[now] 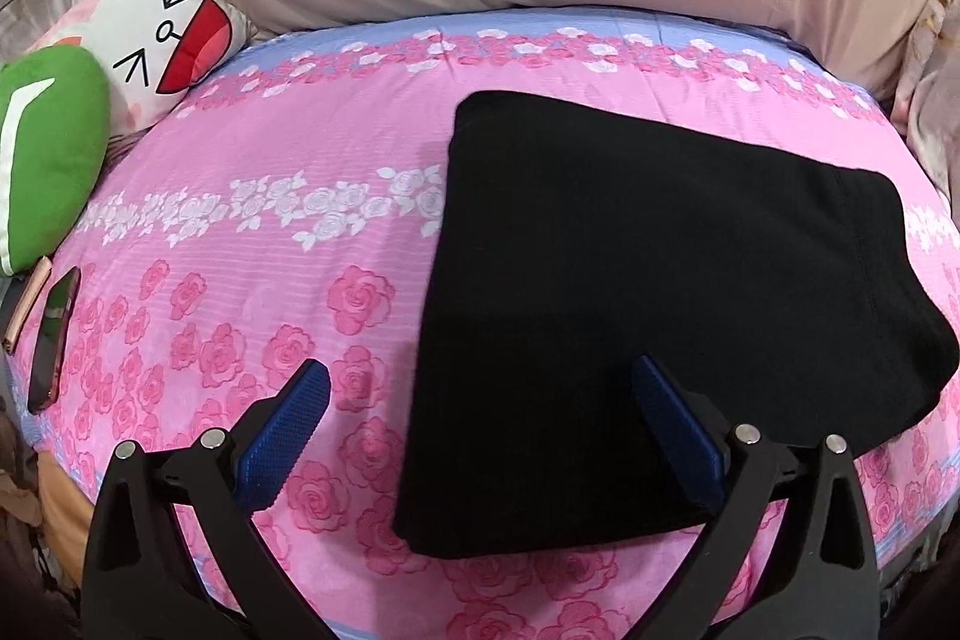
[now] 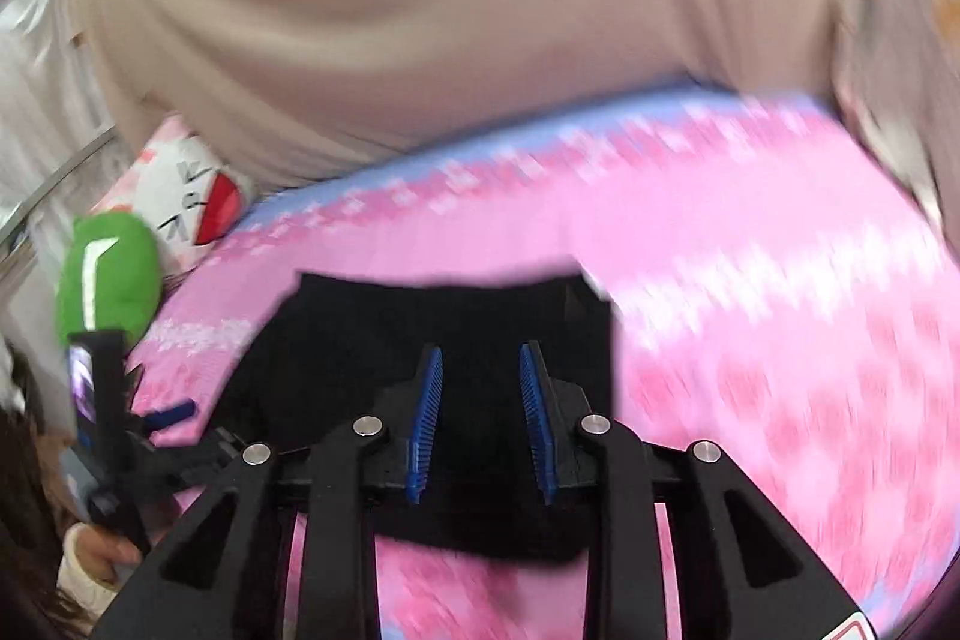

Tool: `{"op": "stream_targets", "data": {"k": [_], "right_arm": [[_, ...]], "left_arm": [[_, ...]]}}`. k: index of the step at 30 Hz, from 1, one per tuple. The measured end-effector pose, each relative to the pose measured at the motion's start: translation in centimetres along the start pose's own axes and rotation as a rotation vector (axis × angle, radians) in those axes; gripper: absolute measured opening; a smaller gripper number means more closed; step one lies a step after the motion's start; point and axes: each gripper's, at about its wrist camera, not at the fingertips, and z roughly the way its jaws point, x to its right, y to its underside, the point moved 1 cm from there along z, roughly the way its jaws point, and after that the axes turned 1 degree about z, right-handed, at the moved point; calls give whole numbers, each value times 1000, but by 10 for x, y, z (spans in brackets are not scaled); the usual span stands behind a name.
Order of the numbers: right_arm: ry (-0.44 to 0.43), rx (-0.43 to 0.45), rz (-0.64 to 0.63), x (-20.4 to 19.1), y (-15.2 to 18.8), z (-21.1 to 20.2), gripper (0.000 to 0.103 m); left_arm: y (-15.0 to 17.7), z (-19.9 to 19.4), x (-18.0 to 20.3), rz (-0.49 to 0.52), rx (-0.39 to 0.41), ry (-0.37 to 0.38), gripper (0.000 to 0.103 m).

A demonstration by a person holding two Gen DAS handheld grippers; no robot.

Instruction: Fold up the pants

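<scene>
With the black pants (image 1: 660, 292) already a compact rectangle on the pink bedsheet (image 1: 270, 196), folding looks finished: left gripper (image 1: 480, 388) gapes empty; right gripper (image 2: 480, 370), part-open, grips nothing. Next: withdraw.

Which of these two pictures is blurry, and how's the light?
Left wrist view: sharp, evenly lit, edges bowed by the fisheye, black pants showing little detail. Right wrist view: motion blur smears the sheet; its own gripper stays crisp.

Black pants (image 1: 660, 268) folded into compact rectangle, flat on bed, seemingly neat.
</scene>
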Motion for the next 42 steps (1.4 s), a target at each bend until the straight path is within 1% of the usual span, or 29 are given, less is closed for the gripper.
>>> {"op": "stream_targets", "data": {"k": [3, 4, 5, 6, 7, 8, 9, 10, 11, 13, 14, 15, 16, 17, 19, 21, 22, 23, 25, 28, 29, 30, 31, 33, 36, 38, 40, 41, 42], "right_arm": [[-18, -66, -99, -20, -13, 44, 25], [-19, -117, -115, -17, -13, 69, 24], [19, -164, -122, -10, -10, 92, 22], [90, -210, -124, 1, -9, 115, 10], [107, -224, -86, 20, -6, 133, 10], [77, -214, -23, 31, -12, 130, 6], [76, -221, 41, 35, -15, 126, 5], [94, -201, 70, 35, -19, 115, 9], [80, -157, 63, 27, -22, 102, 15], [55, -110, 17, 15, -19, 85, 17], [66, -127, -14, 13, -13, 87, 25], [98, -167, -37, 15, -5, 96, 25], [145, -220, -48, 22, 4, 111, 22], [127, -206, -19, 30, 12, 111, 22], [110, -192, 30, 31, 13, 92, 29], [91, -144, 58, 30, 14, 69, 39], [84, -143, 61, 30, 15, 63, 45], [83, -154, 60, 31, 21, 56, 45], [126, -179, 59, 34, 31, 53, 45], [100, -219, 79, 32, 46, 53, 46], [85, -223, 78, 30, 52, 56, 44], [91, -212, 60, 25, 56, 51, 31], [96, -202, 31, 20, 57, 53, 26], [86, -183, 22, 17, 54, 45, 16], [41, -129, 42, 17, 42, 20, 14], [56, -122, 40, 21, 44, 13, 14], [103, -181, 44, 33, 58, 32, 23], [78, -201, 49, 39, 67, 43, 28], [53, -168, 90, 43, 68, 39, 28]], "left_arm": [[0, 2, 6, 5, -8, 3, 98], [0, 1, 8, 12, -2, -1, 98], [0, 1, 9, 18, -2, -7, 98], [0, 1, 9, 21, -2, -7, 98], [0, 1, 8, 21, -1, 4, 98], [0, 2, 8, 20, -4, 6, 98], [0, 2, 7, 18, -7, 2, 98], [0, 3, 6, 17, -6, 0, 98], [-1, 5, 6, 13, -9, 3, 98], [-1, 7, 5, 3, -14, 18, 98], [-1, 7, 5, -1, -16, 23, 98], [-2, 8, 5, -2, -15, 29, 98], [-2, 8, 5, -3, -14, 33, 98], [-2, 9, 6, -2, -16, 35, 98], [-2, 8, 5, 0, -14, 29, 98], [0, 7, 5, -1, -14, 32, 98], [1, 7, 3, -8, -15, 38, 98], [2, 7, 3, -15, -15, 41, 98], [2, 8, 3, -25, -16, 44, 98], [2, 8, 2, -22, -15, 41, 98], [2, 8, 2, -23, -15, 39, 98], [2, 8, 2, -24, -15, 37, 98], [2, 7, 2, -26, -17, 36, 98], [2, 5, 2, -26, -20, 37, 98], [1, -3, -2, -33, -29, 67, 98], [3, -7, -5, -42, -30, 103, 98], [5, -2, -3, -39, -43, 121, 98], [7, 3, 0, -33, -56, 115, 98], [8, 7, 1, -33, -67, 109, 98]]}}
